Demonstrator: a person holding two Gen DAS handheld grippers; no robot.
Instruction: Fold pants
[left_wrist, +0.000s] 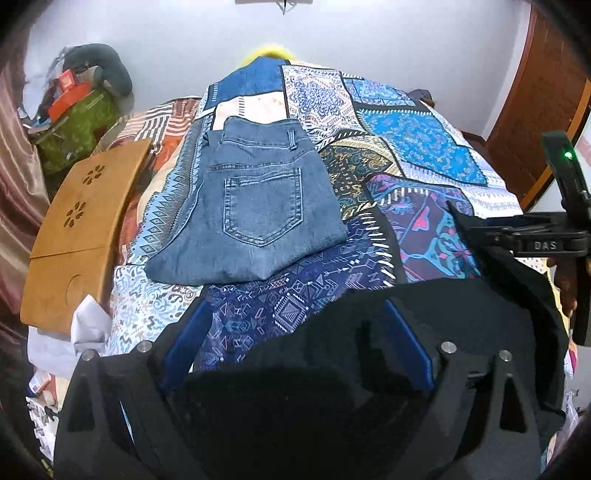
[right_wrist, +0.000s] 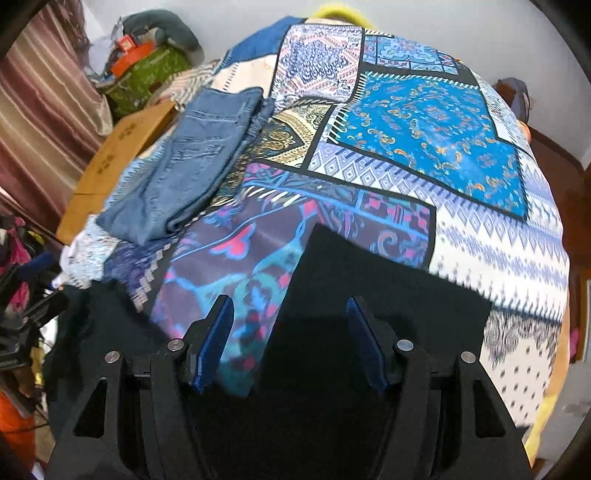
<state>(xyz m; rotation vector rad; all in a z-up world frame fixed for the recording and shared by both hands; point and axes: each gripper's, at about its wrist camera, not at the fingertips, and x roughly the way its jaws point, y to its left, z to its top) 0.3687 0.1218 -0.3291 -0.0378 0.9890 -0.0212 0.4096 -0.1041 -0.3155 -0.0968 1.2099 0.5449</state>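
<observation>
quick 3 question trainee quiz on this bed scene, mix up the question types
1. True or false: the blue jeans lie folded on the patchwork bedspread.
2. Which garment lies under the left gripper? A) black pants B) the jeans C) a towel
3. Fill in: the wooden board beside the jeans has ____-shaped cutouts.

Key: 1 true; 2 A; 3 flower
</observation>
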